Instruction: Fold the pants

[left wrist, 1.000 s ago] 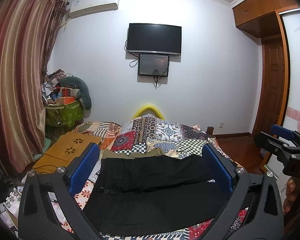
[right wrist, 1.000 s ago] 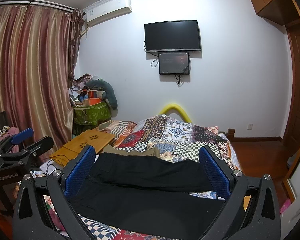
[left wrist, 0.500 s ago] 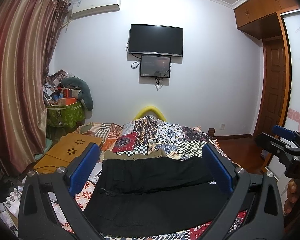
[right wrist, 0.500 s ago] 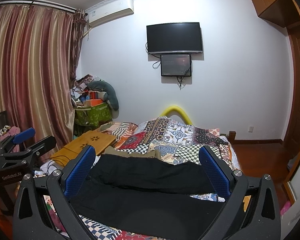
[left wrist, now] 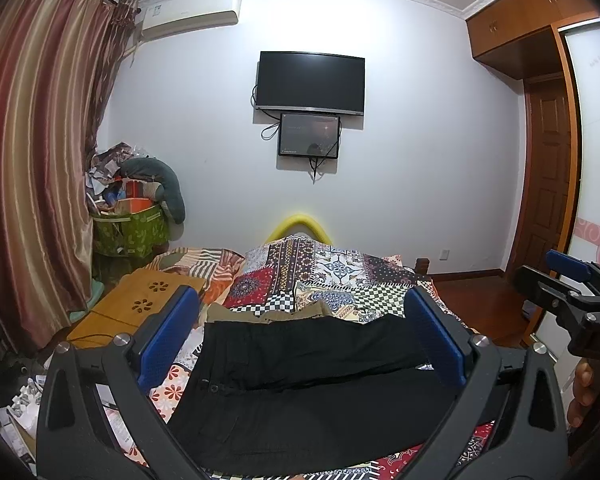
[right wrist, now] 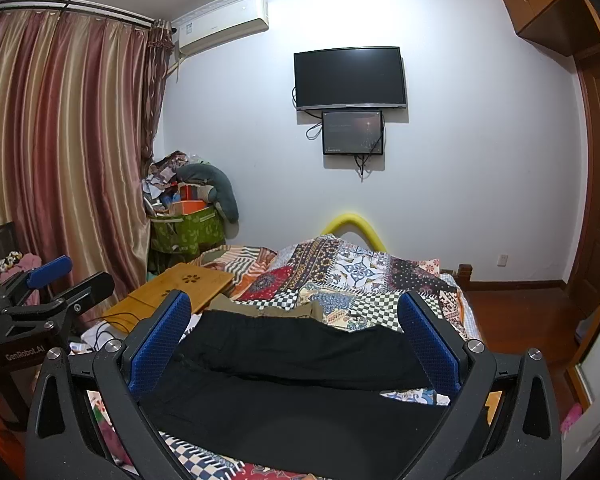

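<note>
Black pants lie spread across the near end of the bed, waistband to the left and legs running right, one leg lying behind the other. My left gripper hovers above them, open, with nothing between its blue pads. In the right wrist view the same pants lie under my right gripper, which is also open and holds nothing. Each gripper shows in the other's view: the right gripper with a hand below it, and the left gripper at the left edge.
A khaki garment lies just beyond the pants on the patchwork quilt. A wooden lap tray sits at the bed's left. A full green bin and curtains stand further left, a wooden door right.
Both views have shifted slightly, so the room sits a little lower in frame. The pants have not moved and both grippers remain open.
</note>
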Tool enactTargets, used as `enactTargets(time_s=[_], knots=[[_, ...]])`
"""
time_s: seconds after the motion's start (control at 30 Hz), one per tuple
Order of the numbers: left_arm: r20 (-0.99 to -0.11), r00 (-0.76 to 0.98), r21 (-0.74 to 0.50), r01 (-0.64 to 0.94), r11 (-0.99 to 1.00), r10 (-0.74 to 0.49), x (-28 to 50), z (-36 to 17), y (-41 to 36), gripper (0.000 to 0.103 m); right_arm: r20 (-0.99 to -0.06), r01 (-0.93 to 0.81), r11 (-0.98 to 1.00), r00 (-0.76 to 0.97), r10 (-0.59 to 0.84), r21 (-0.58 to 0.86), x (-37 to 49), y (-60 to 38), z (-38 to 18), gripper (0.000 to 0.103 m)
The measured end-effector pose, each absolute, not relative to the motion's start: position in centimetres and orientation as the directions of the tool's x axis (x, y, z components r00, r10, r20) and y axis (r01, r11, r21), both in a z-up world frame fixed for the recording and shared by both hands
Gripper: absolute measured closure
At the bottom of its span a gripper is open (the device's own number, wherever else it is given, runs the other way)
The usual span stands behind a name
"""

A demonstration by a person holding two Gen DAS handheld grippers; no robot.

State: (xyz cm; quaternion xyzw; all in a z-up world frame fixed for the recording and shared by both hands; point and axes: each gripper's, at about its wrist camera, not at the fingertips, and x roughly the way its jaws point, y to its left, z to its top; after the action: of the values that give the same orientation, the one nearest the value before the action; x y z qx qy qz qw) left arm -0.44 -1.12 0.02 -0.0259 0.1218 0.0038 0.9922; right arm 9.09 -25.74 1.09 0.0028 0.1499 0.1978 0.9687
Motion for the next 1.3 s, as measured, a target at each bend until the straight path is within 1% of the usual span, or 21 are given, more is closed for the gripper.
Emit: enactTargets(time_s=[0.93,1.17,1.3], knots=[[-0.241,0.97,-0.057,-0.007,0.998,-0.007,-0.3,-0.1,-1.2,0.0,-0.285,-0.376,0.924,0.88,0.381,0.072,9.2,-25.6,1.2,0.0],[-0.255,0.967,-0.063,-0.003,0.998,-0.013,0.3,-0.1,-1.0,0.0,-0.295,-0.375,0.924,0.877,0.379,0.073,9.5,-25.5,0.7,0.0],[-0.28,0.96,-0.071,0.004,0.997,-0.024,1.6,-0.6,-0.4,0.0,-0.313,-0.374,0.925,0.872,0.376,0.068,10.1,-25.7,0.1,0.0]])
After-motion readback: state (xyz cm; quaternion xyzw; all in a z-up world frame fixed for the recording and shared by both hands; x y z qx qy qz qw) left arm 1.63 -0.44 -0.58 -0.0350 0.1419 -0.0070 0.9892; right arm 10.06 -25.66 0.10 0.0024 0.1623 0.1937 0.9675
